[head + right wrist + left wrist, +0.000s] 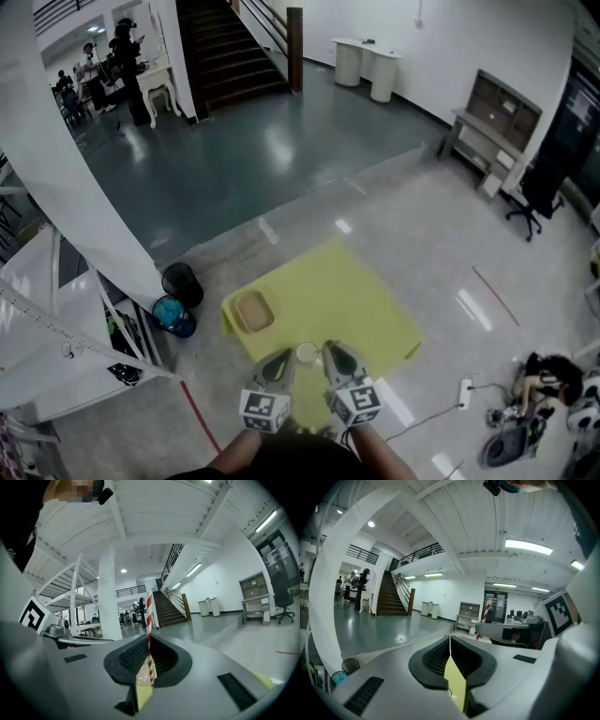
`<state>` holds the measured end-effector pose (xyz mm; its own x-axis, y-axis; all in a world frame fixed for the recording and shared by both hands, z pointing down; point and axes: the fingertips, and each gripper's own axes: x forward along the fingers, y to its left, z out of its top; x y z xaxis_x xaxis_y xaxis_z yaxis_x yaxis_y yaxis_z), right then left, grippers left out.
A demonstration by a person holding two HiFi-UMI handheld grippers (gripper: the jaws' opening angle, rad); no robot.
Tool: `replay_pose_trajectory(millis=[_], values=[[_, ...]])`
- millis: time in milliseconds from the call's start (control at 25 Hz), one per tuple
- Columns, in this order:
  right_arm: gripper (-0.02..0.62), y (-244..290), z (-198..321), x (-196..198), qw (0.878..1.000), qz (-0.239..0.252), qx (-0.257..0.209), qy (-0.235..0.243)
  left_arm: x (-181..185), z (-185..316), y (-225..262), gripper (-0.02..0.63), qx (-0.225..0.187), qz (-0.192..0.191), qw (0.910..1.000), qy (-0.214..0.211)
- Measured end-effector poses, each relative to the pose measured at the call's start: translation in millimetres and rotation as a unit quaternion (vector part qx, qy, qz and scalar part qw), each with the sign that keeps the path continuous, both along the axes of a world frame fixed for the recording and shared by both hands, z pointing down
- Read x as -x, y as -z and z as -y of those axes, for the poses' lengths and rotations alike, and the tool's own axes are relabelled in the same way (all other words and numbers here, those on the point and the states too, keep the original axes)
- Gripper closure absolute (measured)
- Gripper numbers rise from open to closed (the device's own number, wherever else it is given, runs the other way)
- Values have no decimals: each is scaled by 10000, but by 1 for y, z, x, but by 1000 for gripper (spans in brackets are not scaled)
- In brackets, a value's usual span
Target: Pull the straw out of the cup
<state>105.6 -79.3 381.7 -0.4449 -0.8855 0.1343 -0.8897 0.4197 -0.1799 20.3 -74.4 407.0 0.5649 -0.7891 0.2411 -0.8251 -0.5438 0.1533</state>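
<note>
A red-and-white striped straw (149, 620) stands upright between the pads of my right gripper (149, 644), which is shut on it. Below the jaws shows a bit of the clear cup (142, 678). In the head view the cup (307, 353) sits on the yellow table (356, 300), between my left gripper (281, 357) and my right gripper (332, 352). My left gripper (450, 641) is shut, its pads meeting in a thin line with nothing held. The left gripper view also catches the straw (484, 616) above my right gripper (511, 630).
A shallow wooden tray (253, 311) lies on the table's left part. Left of the table stand a black bin (182, 282) and a blue bucket (172, 316). White shelving (56, 356) is at the left, with cables and bags (525, 412) on the floor at the right.
</note>
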Motion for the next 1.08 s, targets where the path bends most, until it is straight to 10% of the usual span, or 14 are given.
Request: replay_pose_trajectory(millis=[1080], values=[[567, 10, -1, 39, 9985, -261, -146, 461, 32, 3, 1, 558, -3, -56, 9995, 309]])
